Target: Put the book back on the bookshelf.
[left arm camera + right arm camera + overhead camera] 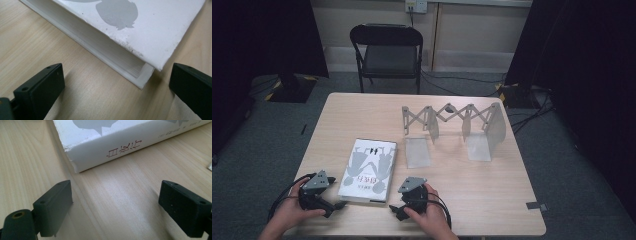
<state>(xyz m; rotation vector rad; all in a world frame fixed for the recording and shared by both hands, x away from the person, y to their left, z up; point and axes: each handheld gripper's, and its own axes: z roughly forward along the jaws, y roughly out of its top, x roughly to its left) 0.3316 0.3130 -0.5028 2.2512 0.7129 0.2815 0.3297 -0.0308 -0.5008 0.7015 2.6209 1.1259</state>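
A white book (368,170) with grey figures on its cover lies flat near the table's front edge. My left gripper (337,204) rests on the table at the book's front left corner, its jaws wide open and pointing right. In the left gripper view the book (150,25) shows its page edge, and the left gripper (117,76) has only the corner just ahead of its jaws. My right gripper (393,211) sits at the front right corner, pointing left. In the right gripper view the book's spine (100,150) carries red characters, and the right gripper (115,193) stands open with bare table between its jaws.
A folding accordion rack (451,116) with translucent dividers stands at the back right of the wooden table (492,195). A small scrap of tape (537,205) lies near the right front corner. A black folding chair (387,50) stands beyond the far edge.
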